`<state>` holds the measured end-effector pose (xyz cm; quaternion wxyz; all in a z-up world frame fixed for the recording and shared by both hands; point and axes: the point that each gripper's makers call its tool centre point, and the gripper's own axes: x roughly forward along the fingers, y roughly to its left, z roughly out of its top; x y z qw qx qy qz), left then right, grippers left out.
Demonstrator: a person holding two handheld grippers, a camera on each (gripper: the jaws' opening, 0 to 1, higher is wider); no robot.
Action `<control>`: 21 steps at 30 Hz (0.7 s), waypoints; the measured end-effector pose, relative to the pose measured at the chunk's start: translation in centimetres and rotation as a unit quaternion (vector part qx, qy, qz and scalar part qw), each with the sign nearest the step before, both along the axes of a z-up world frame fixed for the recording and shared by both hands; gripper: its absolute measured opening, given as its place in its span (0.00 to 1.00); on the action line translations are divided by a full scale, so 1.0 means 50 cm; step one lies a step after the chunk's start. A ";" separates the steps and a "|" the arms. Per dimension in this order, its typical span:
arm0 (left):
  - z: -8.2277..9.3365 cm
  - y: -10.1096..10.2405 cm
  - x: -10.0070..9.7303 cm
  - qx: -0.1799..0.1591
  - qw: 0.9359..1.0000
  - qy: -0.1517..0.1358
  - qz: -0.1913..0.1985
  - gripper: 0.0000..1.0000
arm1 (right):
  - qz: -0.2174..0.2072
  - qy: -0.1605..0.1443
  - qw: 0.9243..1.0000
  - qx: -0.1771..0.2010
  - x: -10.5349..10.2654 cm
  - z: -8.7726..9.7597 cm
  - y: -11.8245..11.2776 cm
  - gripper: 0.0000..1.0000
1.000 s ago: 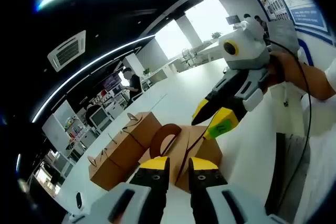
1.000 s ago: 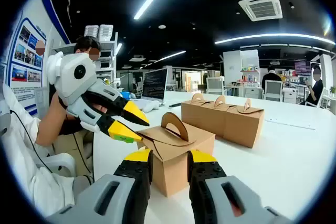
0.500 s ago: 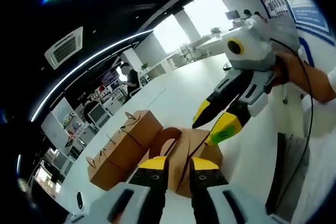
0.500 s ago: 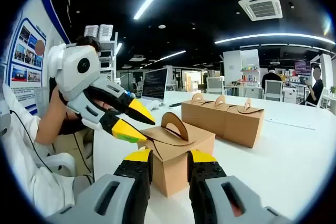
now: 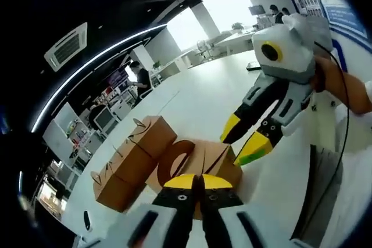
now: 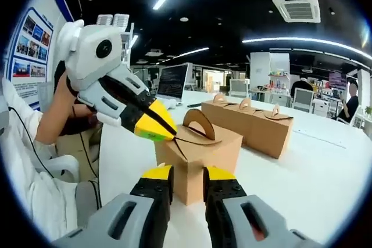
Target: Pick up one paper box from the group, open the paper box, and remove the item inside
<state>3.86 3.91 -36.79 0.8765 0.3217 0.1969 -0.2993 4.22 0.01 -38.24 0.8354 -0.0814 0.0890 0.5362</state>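
Your left gripper [image 6: 158,127] is pinched shut on the paper box [image 6: 197,156] lid flap, ready to open it. Right gripper [image 5: 247,140] sits parted, holding nothing.

Left gripper [image 5: 197,180] fingers closed at paper box [image 5: 200,161]; right gripper [image 5: 244,142] open above.

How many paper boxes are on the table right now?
4: the near box in front of both grippers, and three boxes in a touching row behind it. More may be hidden behind them.
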 end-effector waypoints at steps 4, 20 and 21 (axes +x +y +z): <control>0.001 0.001 0.000 -0.029 0.999 0.009 0.011 0.04 | 0.004 -0.004 1.000 0.007 -0.004 0.014 0.000 0.22; 0.001 0.003 0.002 -0.109 0.993 0.041 0.032 0.03 | 0.013 -0.003 0.998 0.058 -0.011 0.045 0.021 0.23; 0.001 0.003 0.002 -0.110 0.993 0.042 0.032 0.03 | 0.013 -0.003 0.998 0.058 -0.011 0.045 0.021 0.23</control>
